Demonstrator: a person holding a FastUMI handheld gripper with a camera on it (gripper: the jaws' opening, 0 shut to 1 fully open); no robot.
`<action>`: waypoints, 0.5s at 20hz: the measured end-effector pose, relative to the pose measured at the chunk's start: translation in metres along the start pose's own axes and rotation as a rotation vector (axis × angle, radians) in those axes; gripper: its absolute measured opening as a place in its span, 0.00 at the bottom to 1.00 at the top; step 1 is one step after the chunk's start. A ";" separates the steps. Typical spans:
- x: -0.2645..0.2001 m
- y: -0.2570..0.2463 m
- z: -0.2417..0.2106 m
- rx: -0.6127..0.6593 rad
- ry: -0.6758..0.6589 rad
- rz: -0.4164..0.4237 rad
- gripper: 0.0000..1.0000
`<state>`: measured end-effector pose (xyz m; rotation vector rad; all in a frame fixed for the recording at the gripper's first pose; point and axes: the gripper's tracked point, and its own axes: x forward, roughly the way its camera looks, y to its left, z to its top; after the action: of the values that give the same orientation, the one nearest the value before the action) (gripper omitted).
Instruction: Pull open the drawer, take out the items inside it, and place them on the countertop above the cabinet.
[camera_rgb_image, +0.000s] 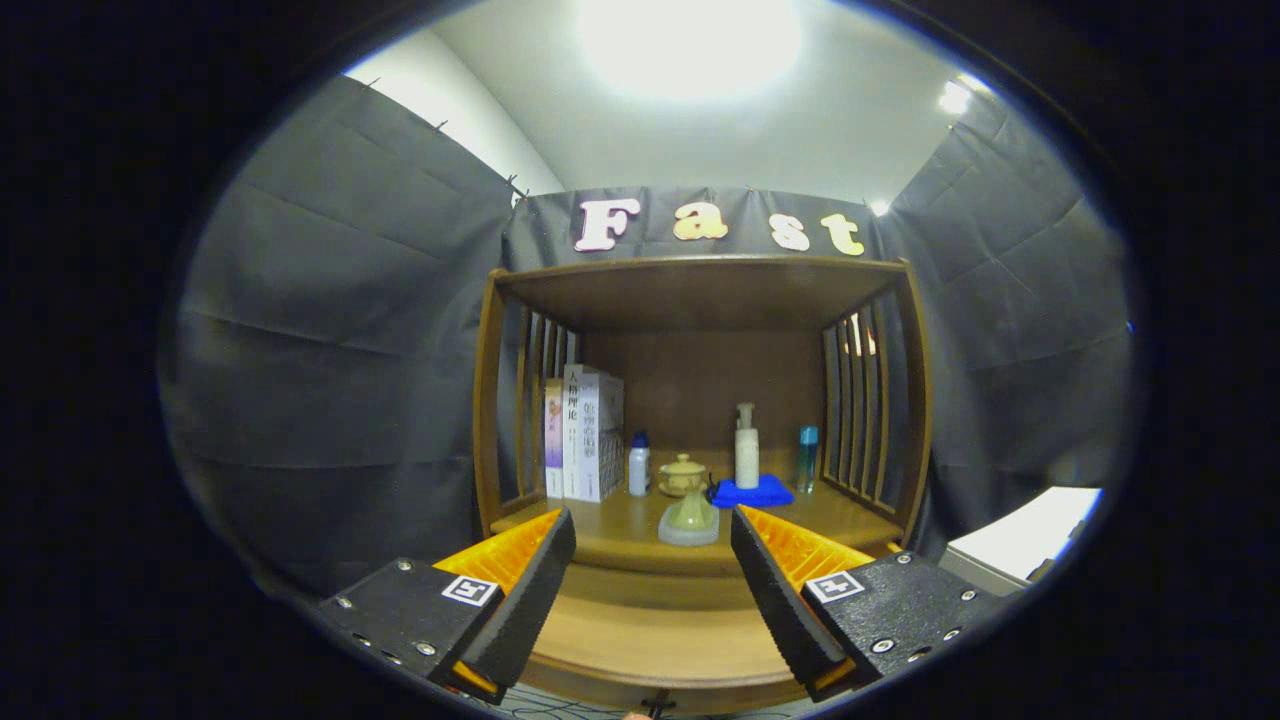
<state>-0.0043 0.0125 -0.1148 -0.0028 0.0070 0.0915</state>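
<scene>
My gripper is open, fingers spread wide with nothing between them, facing a wooden cabinet. A pale green vase-shaped piece on a round grey base stands on the countertop near its front edge, just beyond the fingertips and between them. Below that edge a paler wooden drawer surface runs toward me and ends in a darker rim with a small dark knob. No item shows on that surface. Whether it is the drawer's inside or its front I cannot tell.
Further back on the countertop stand upright books, a small white bottle, a yellowish lidded cup, a blue cloth, a white pump bottle and a turquoise bottle. Slatted side walls and a top shelf enclose them.
</scene>
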 end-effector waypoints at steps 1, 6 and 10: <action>-0.007 0.003 -0.012 0.010 0.019 -0.007 0.96; -0.044 0.001 -0.064 -0.047 0.100 -0.050 0.96; -0.059 0.006 -0.104 -0.007 0.176 -0.067 0.96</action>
<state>-0.0647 0.0130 -0.2184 -0.0180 0.1820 0.0240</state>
